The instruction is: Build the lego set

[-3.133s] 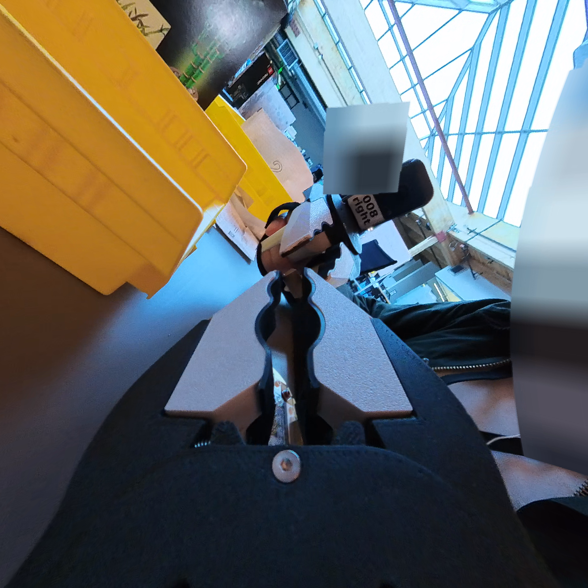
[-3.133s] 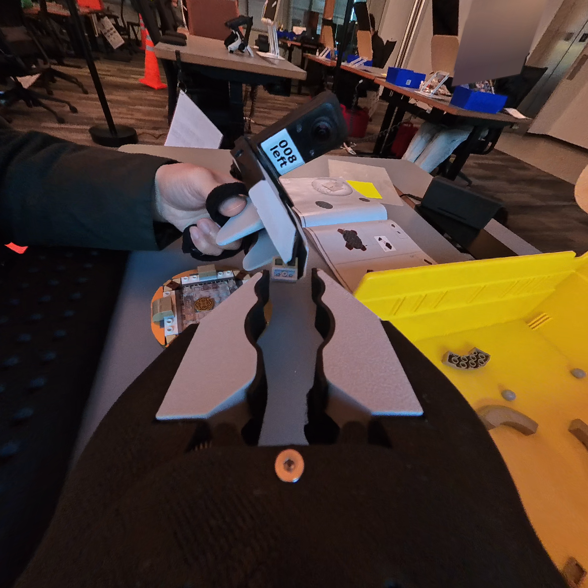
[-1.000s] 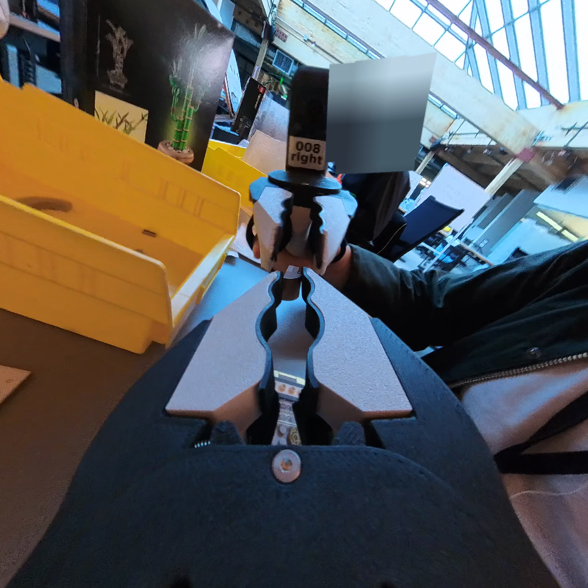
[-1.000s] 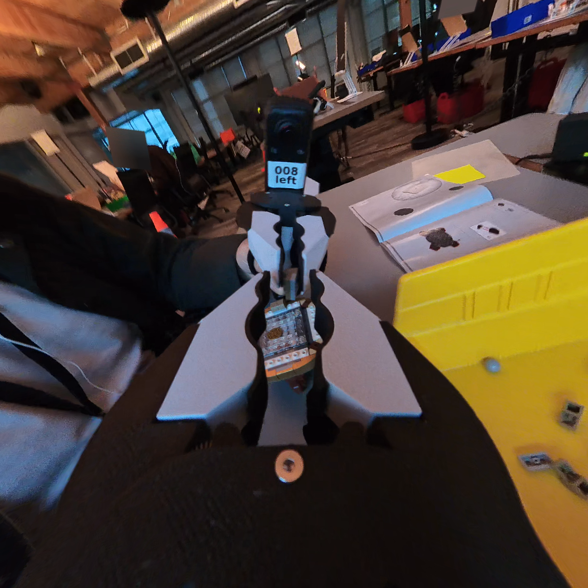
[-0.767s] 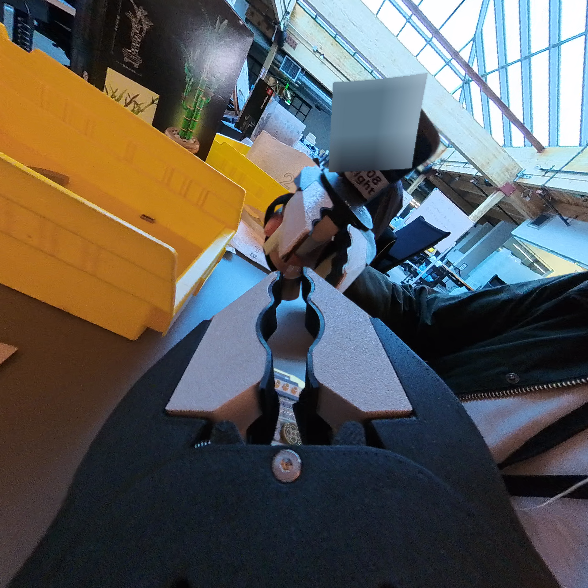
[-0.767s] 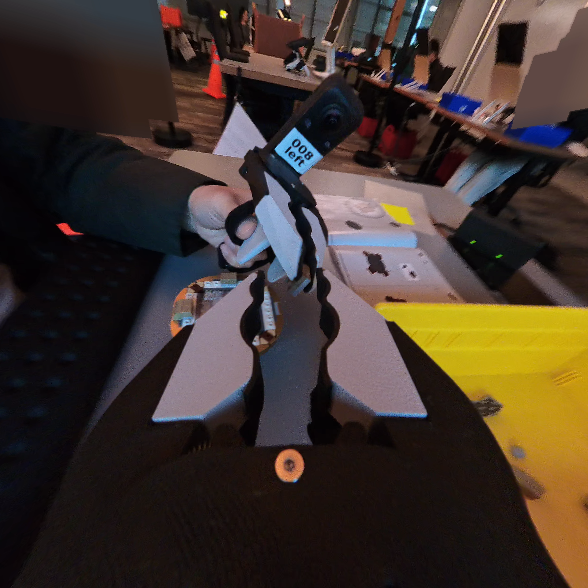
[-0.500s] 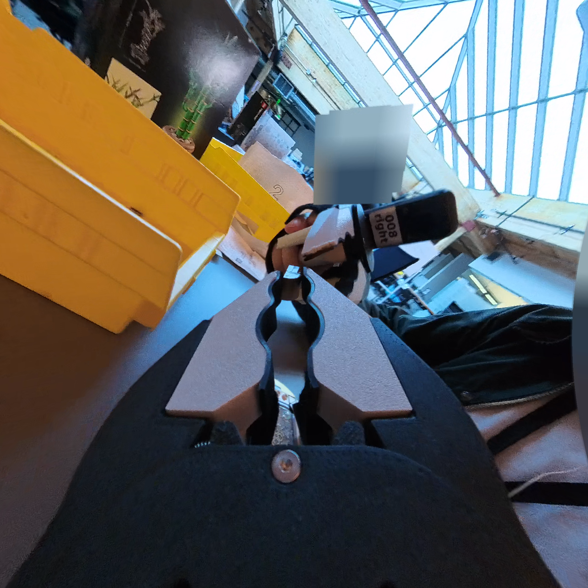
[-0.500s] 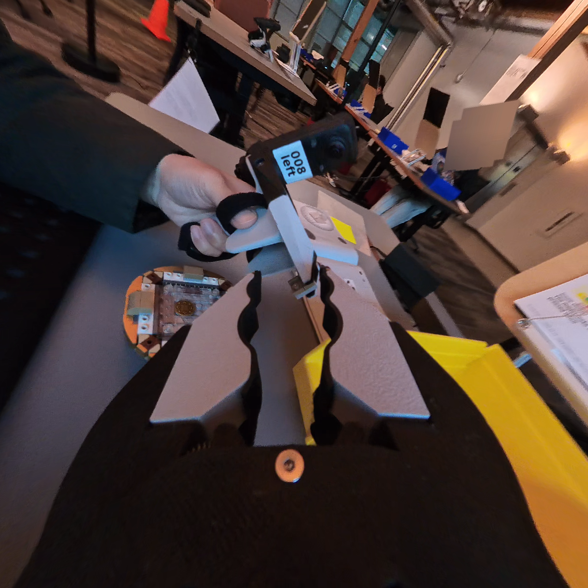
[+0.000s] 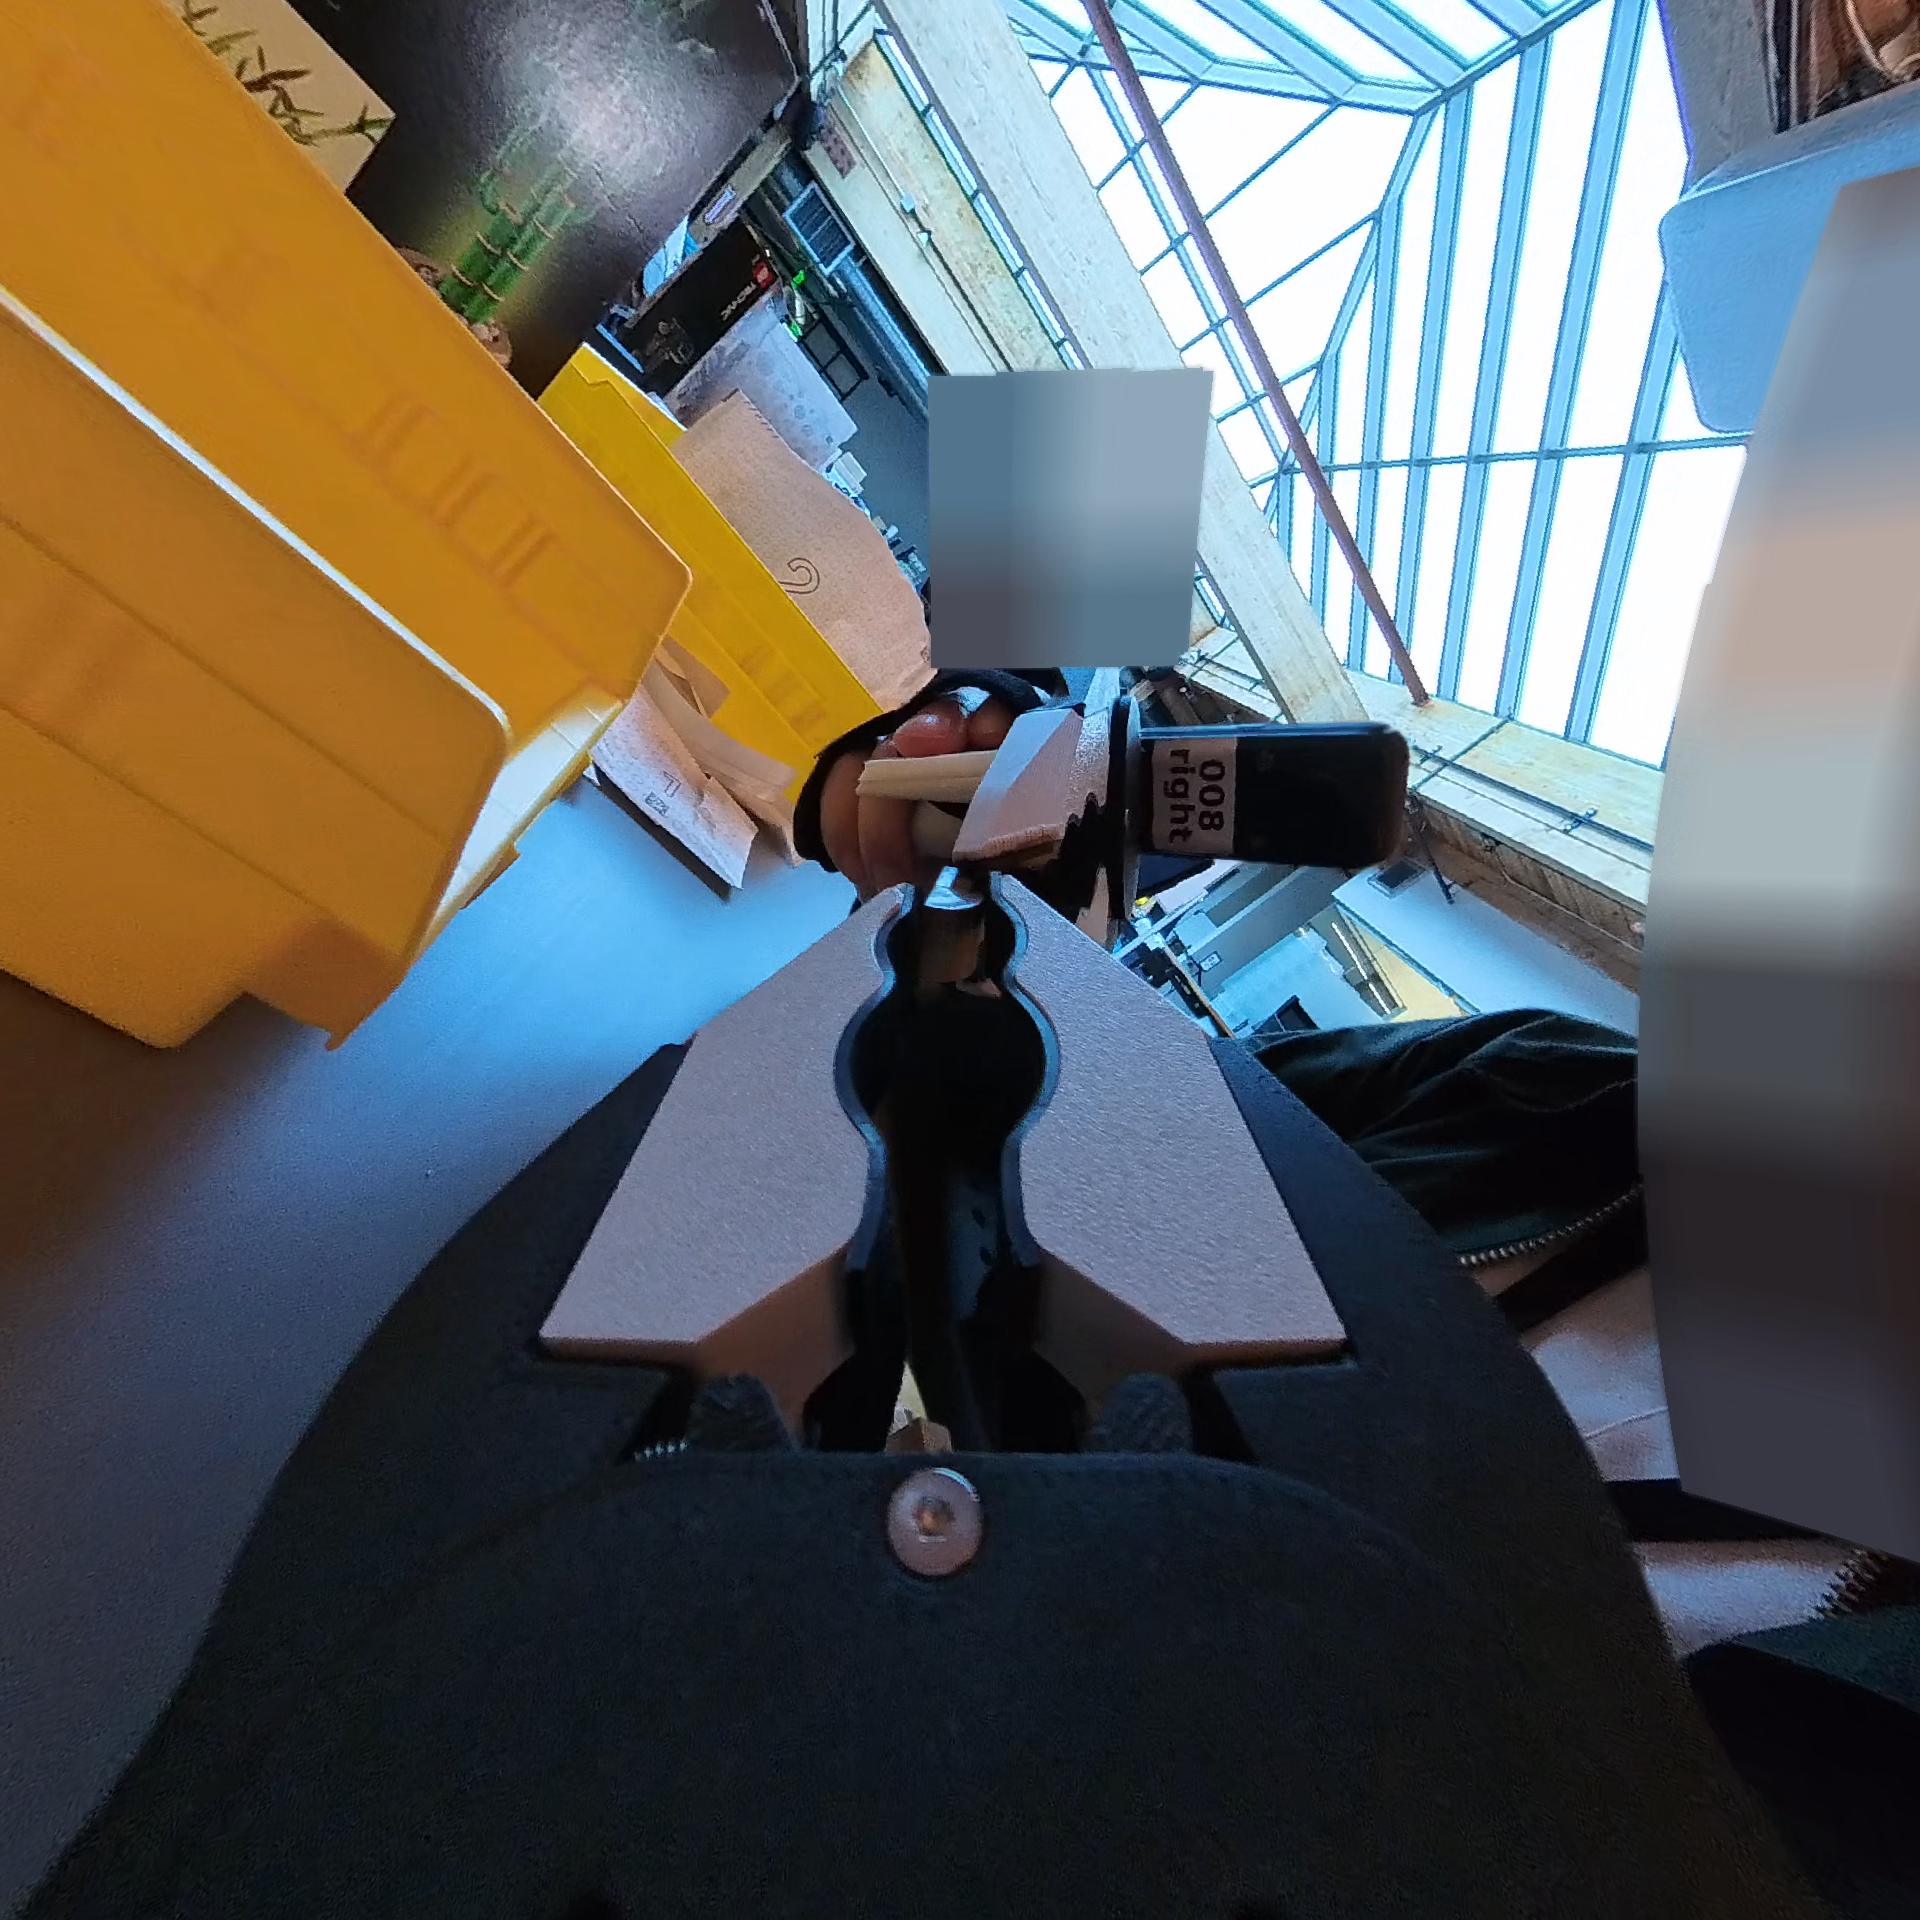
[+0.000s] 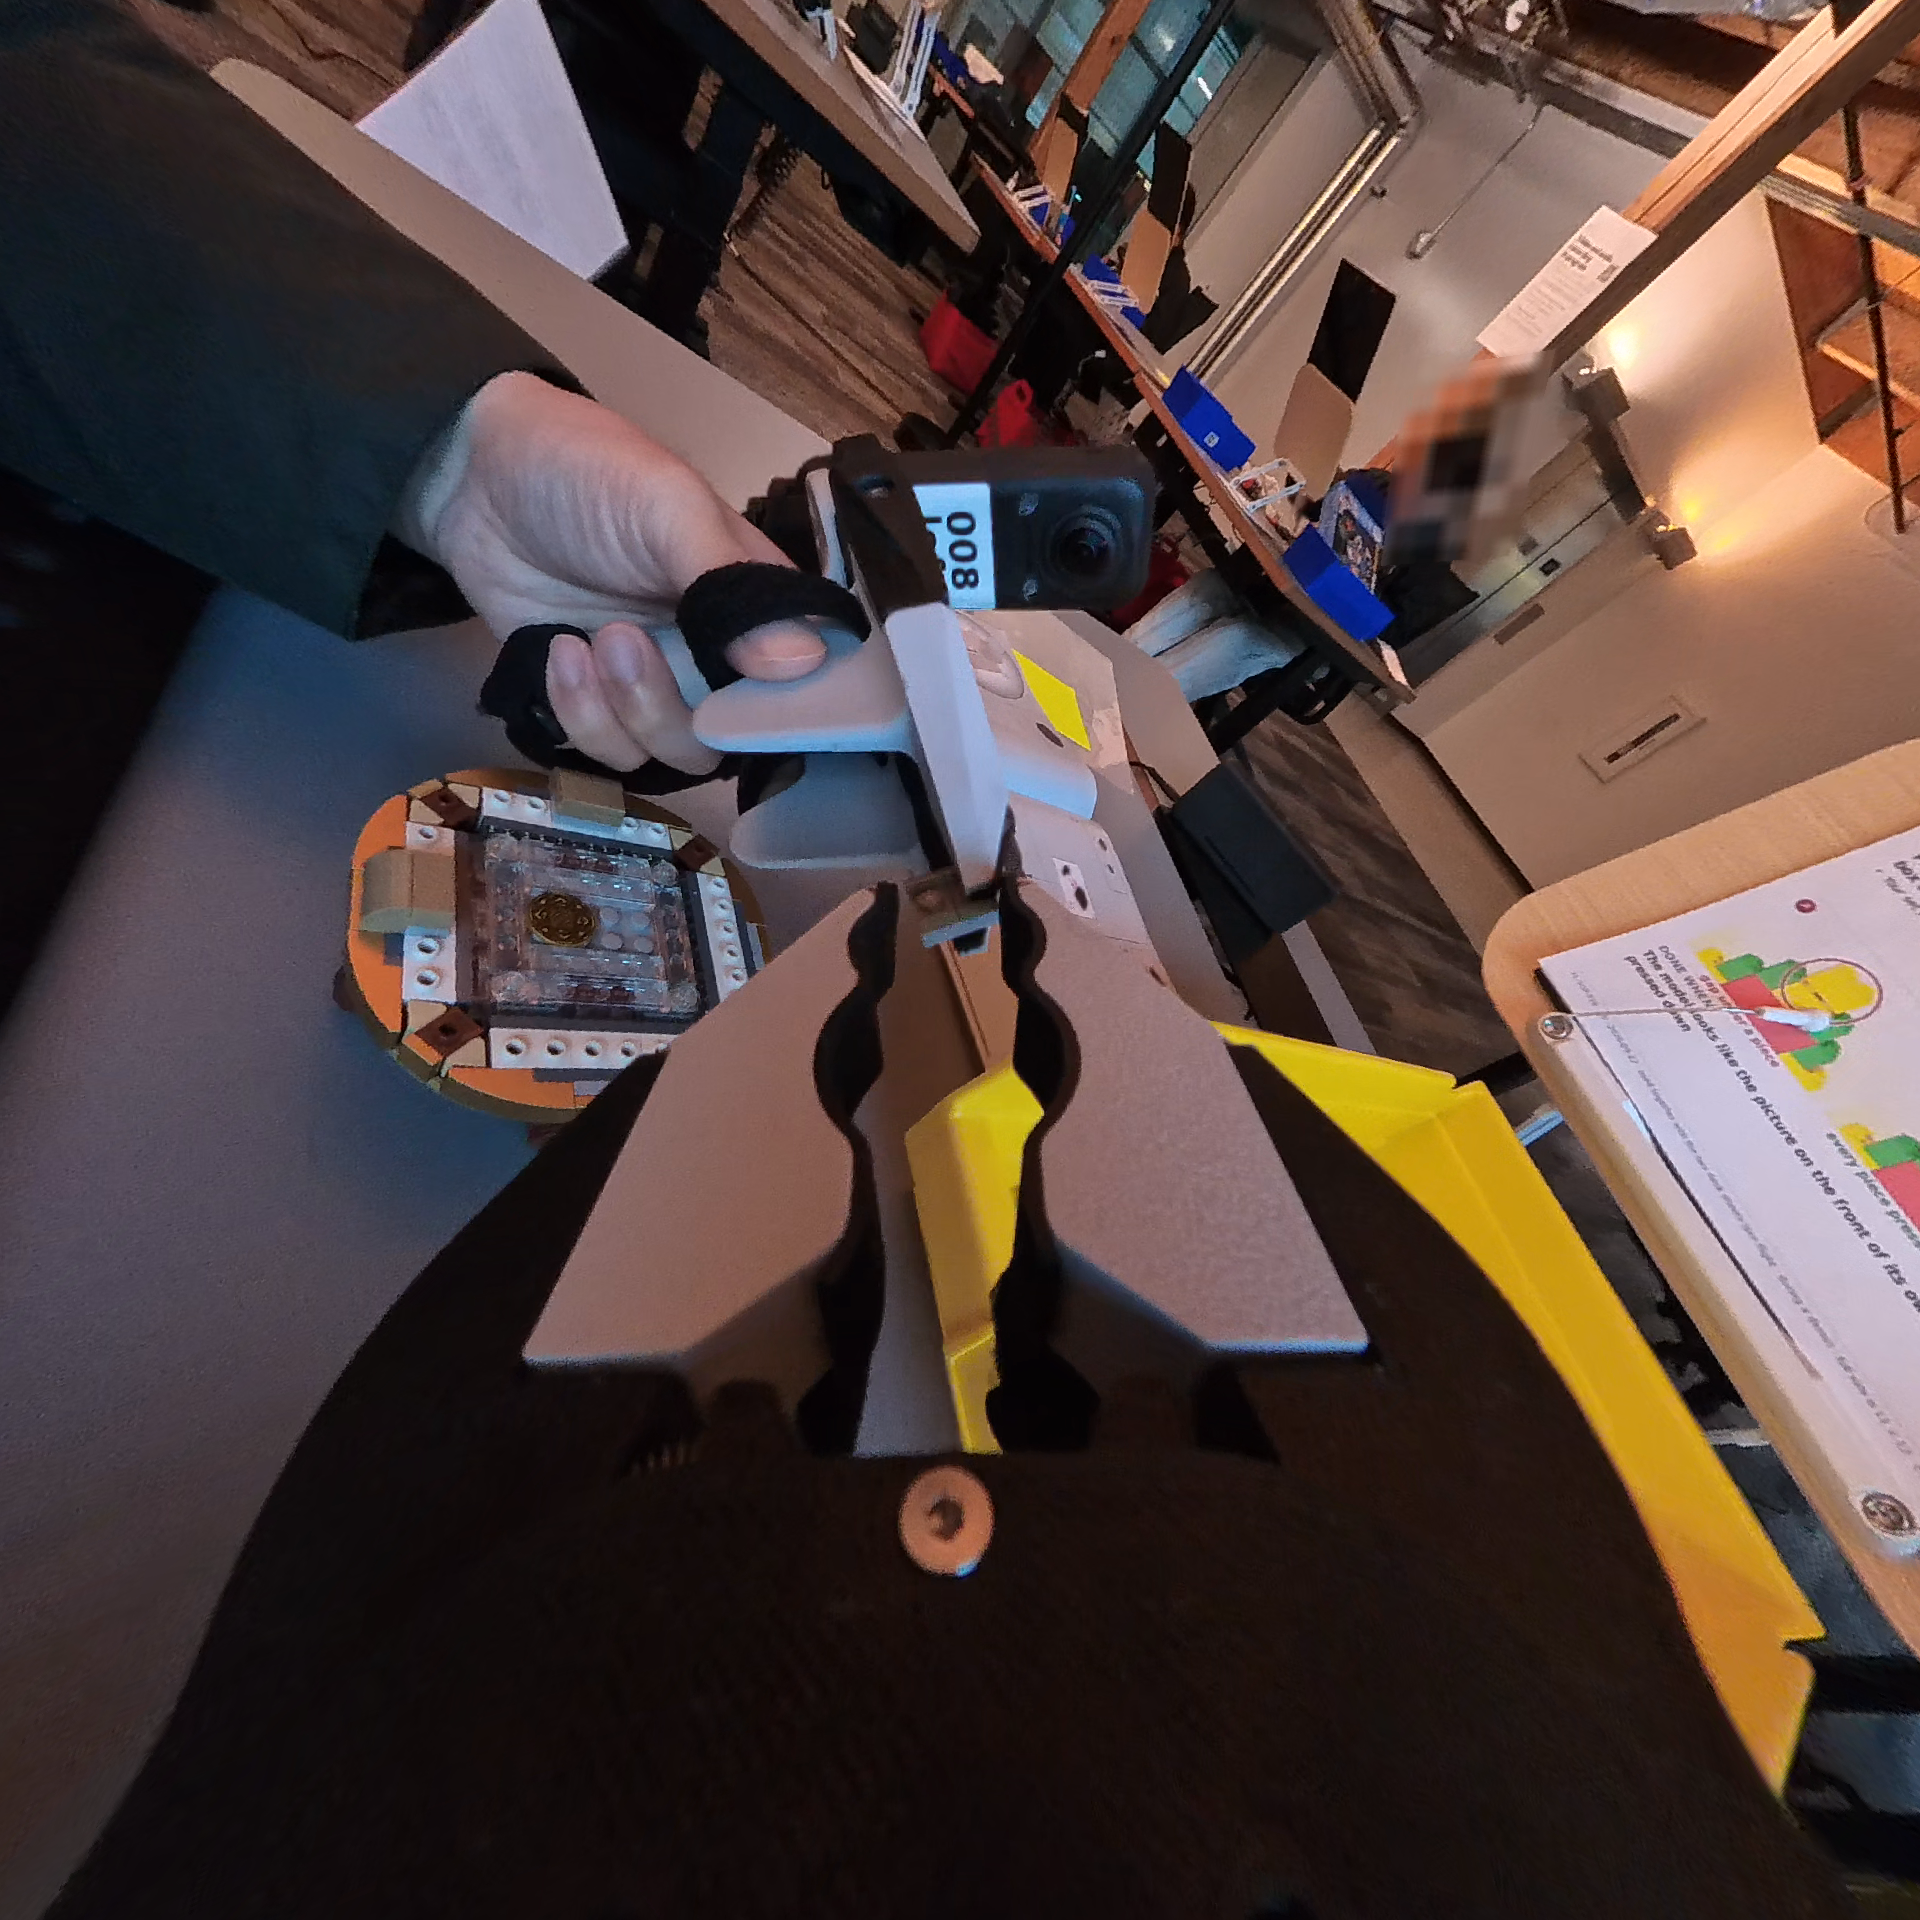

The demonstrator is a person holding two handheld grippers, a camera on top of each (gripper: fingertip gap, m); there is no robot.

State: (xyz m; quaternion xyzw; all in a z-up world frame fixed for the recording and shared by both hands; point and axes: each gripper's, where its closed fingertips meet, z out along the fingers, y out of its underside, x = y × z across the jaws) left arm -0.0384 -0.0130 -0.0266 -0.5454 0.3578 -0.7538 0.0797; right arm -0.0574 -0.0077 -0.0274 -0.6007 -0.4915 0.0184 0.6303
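Note:
A small tan-and-grey lego piece [image 10: 954, 923] is held in the air between both grippers. My left gripper [image 9: 951, 896] is shut on it; the piece [image 9: 948, 902] shows at its tips. In the right wrist view the left gripper [image 10: 971, 883] reaches down from above, turned on its side. My right gripper [image 10: 951, 899] has its jaws narrow around the same piece, with only a sliver of gap on the left side. The round orange lego build [image 10: 551, 935] lies on the grey table [image 10: 208, 1039], left of and below the grippers.
A yellow bin [image 10: 1507, 1299] stands right under my right gripper. More yellow bins [image 9: 260, 623] stand at the left in the left wrist view. An open instruction booklet [image 10: 1049, 779] and a black box [image 10: 1247, 862] lie behind. A printed sheet on a wooden board [image 10: 1766, 1091] is at the right. Both grippers' tips are close together, under 4 cm apart.
The two grippers have rolled relative to each other; each now sees the other lying sideways. The right jaws have narrowed around the small piece. The lego build stayed on the table.

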